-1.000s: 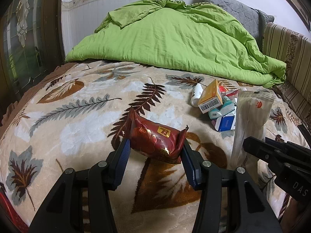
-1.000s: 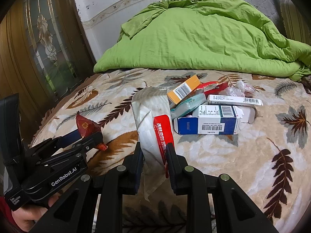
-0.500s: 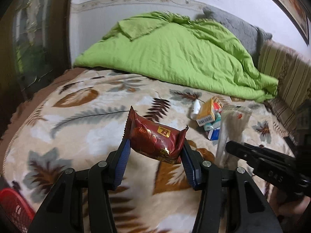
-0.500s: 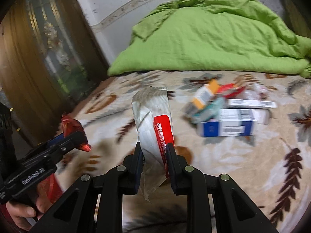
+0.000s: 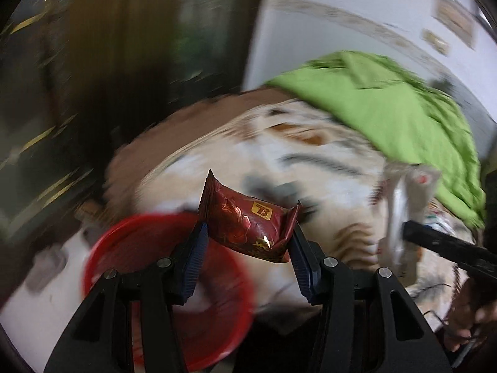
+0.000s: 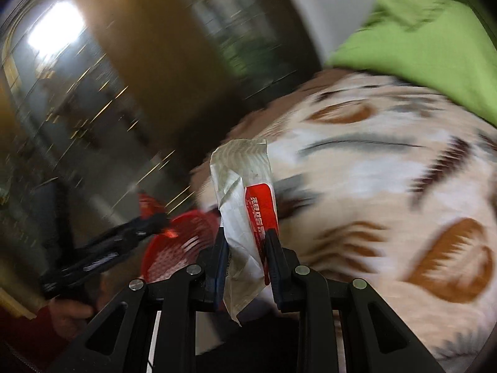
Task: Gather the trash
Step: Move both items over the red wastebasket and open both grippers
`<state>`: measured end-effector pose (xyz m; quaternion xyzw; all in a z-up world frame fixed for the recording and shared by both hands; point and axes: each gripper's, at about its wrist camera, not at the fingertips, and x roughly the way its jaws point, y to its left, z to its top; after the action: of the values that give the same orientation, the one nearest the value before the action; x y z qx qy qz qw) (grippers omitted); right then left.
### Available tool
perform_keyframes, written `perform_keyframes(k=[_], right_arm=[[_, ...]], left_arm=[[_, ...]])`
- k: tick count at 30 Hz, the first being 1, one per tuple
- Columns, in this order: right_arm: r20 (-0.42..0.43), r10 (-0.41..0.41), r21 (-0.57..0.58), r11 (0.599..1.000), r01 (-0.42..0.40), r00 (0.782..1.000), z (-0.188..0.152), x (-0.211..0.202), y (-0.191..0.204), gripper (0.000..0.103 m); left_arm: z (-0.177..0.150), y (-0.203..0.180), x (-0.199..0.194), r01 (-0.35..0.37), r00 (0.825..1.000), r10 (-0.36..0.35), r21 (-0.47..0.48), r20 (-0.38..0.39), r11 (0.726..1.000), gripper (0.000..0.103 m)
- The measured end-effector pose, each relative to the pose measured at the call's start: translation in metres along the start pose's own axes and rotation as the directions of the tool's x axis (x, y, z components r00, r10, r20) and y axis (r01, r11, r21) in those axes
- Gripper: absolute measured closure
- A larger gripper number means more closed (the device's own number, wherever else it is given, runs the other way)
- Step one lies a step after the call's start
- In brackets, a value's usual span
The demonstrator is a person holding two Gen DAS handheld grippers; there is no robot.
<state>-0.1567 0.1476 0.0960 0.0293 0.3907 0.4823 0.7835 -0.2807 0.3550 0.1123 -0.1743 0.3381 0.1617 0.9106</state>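
My left gripper (image 5: pixel 247 239) is shut on a dark red snack wrapper (image 5: pixel 248 222) with a gold logo, held in the air over the near rim of a red plastic basket (image 5: pixel 130 239) on the floor beside the bed. My right gripper (image 6: pixel 245 248) is shut on a clear plastic wrapper with a red label (image 6: pixel 245 199). In the right wrist view the red basket (image 6: pixel 180 242) lies low left, with the left gripper (image 6: pixel 155 217) and its red wrapper above it. The clear wrapper (image 5: pixel 403 205) also shows at the right of the left wrist view. Both views are motion-blurred.
The bed with a leaf-patterned blanket (image 6: pixel 388 192) fills the right side, a green duvet (image 5: pixel 403 115) heaped at its far end. A dark wooden door with glass panels (image 6: pixel 93 108) stands to the left. A hand in a red sleeve (image 6: pixel 71 310) holds the left gripper.
Both grippers have swung left, away from the pile of boxes on the bed, toward the bed's edge. The red basket has come into view below them. Each wrapper stays held.
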Motion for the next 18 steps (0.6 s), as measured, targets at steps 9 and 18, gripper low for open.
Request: perform_keyframes(k=[9,18], right_arm=[[-0.16,0.088,-0.082,0.991,-0.102,0.983,0.004,0.103,0.067,0.056],[-0.018,0.003,0.006,1.0,-0.003,1.0,0.004,0.034,0.014,0.05]], left_arm=[[-0.02,0.081,0.011,-0.118,0.991,0.104,-0.172,-0.086,0.978,0.04],[-0.013,0.049,0.017,-0.046,0.998,0.041,-0.096,-0.051,0.994,0.035]])
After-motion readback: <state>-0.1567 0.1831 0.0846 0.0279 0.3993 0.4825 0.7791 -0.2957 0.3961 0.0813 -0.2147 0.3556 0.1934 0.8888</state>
